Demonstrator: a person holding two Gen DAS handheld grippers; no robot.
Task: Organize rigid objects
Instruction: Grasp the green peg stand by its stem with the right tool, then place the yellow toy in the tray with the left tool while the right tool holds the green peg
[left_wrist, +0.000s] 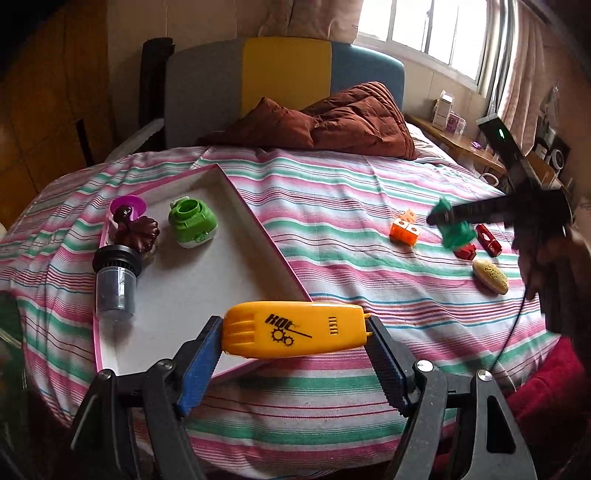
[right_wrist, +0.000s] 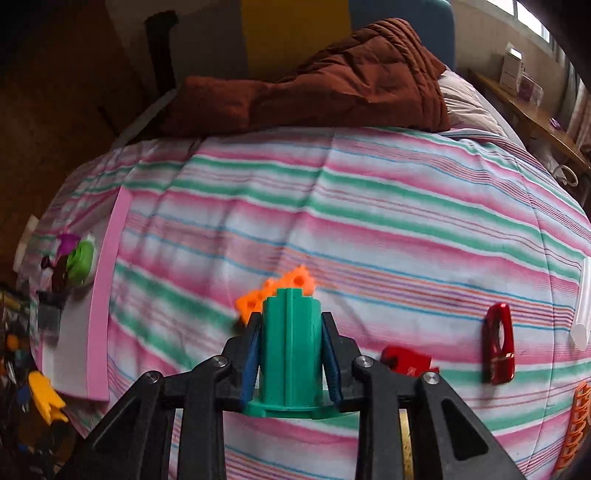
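My left gripper (left_wrist: 295, 334) is shut on a yellow plastic tool body (left_wrist: 295, 332) and holds it over the near corner of the white tray with a pink rim (left_wrist: 266, 236). The tray holds a green part (left_wrist: 192, 223), a brown figure (left_wrist: 135, 230), a purple piece (left_wrist: 127, 205) and a grey cylinder (left_wrist: 116, 280). My right gripper (right_wrist: 291, 343) is shut on a green cylinder (right_wrist: 290, 350), above the striped bed; it also shows in the left wrist view (left_wrist: 452, 225). An orange block (right_wrist: 280, 291) lies just beyond it.
On the striped bedspread lie a red car (right_wrist: 498, 343), a red piece (right_wrist: 408, 360), a beige oval (left_wrist: 490, 276) and an orange ladder piece (right_wrist: 576, 424). A brown quilt (left_wrist: 332, 118) lies at the headboard. A shelf (left_wrist: 461, 140) runs along the right.
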